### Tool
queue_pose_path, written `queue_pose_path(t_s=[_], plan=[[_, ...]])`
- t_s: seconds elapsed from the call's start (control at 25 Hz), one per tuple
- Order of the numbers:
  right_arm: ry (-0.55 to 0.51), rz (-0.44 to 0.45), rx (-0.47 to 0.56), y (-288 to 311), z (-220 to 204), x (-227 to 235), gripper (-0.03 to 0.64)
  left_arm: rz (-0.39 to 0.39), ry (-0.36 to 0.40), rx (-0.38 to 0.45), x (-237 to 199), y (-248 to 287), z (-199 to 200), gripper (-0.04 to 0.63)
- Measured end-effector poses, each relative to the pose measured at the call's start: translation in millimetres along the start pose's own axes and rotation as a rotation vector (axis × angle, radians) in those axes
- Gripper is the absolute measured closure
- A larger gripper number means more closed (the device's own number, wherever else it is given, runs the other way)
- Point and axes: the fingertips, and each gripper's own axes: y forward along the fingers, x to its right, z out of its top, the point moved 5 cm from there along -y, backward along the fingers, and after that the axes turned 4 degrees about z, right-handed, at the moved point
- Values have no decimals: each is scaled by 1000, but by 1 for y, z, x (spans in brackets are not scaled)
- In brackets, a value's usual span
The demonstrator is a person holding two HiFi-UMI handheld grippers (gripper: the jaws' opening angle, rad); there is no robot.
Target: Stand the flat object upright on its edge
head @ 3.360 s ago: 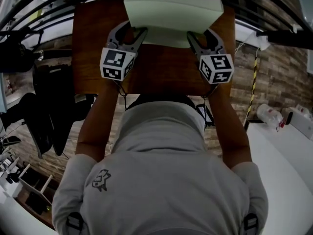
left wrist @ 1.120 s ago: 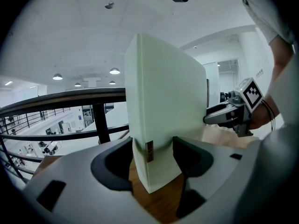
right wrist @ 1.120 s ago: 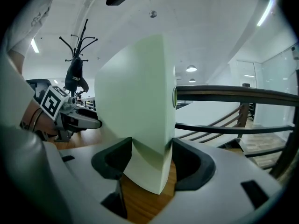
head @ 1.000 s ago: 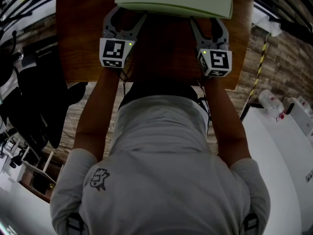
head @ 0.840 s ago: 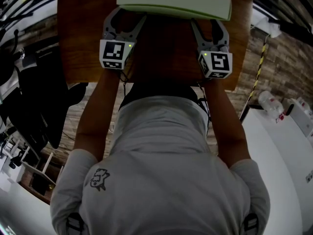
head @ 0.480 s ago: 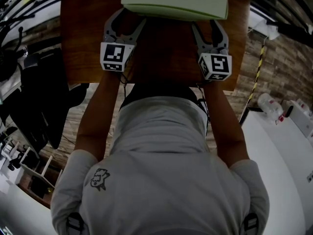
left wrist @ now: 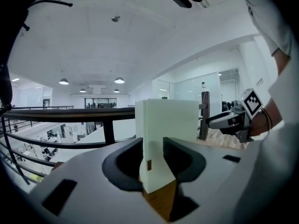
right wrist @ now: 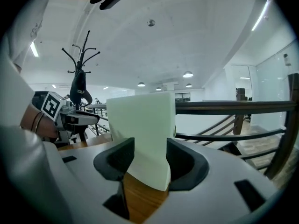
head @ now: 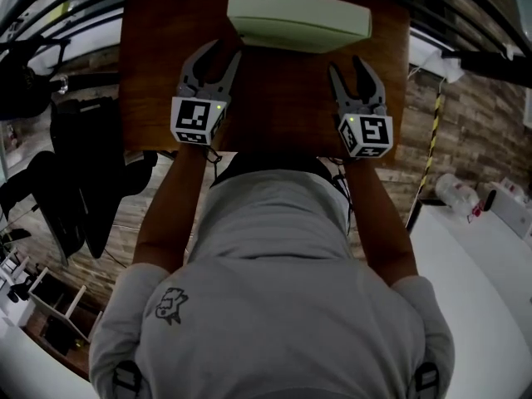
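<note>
The flat object, a pale green slab, stands upright on its long edge at the far side of the brown wooden table. My left gripper is a little short of its left end and does not touch it. Its jaws have just been closing, with nothing between them. My right gripper is open, short of the slab's right end. In the left gripper view the slab shows beyond the gripper. In the right gripper view the slab likewise stands past the gripper.
A dark railing runs behind the table's far edge. A coat stand with dark clothing is off the table's left side. A white counter with a bottle lies to the right. The person stands against the near edge.
Both grippers have drawn back from the slab toward the person, leaving bare table between them and it. The left jaws stand narrower. The slab, leaning earlier, stays upright by itself.
</note>
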Motion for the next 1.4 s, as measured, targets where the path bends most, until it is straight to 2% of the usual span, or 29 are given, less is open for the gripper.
queue_pose_path(t_s=[0.24, 0.36, 0.6, 0.92, 1.16, 1.4], plan=[[-80, 48, 74, -29, 46, -28, 537, 2, 9, 78, 0, -41, 46, 547], [-101, 90, 96, -40, 63, -45, 577, -26, -43, 83, -1, -58, 60, 580], [-106, 153, 118, -66, 83, -72, 583, -93, -71, 102, 14, -98, 83, 581], [-119, 189, 130, -78, 99, -79, 583, -112, -77, 127, 28, -120, 92, 583], [-149, 280, 194, -105, 120, -73, 583, -46, -88, 182, 55, -138, 115, 582], [-171, 432, 215, -148, 117, -50, 584, 85, -140, 207, 122, -162, 127, 583]])
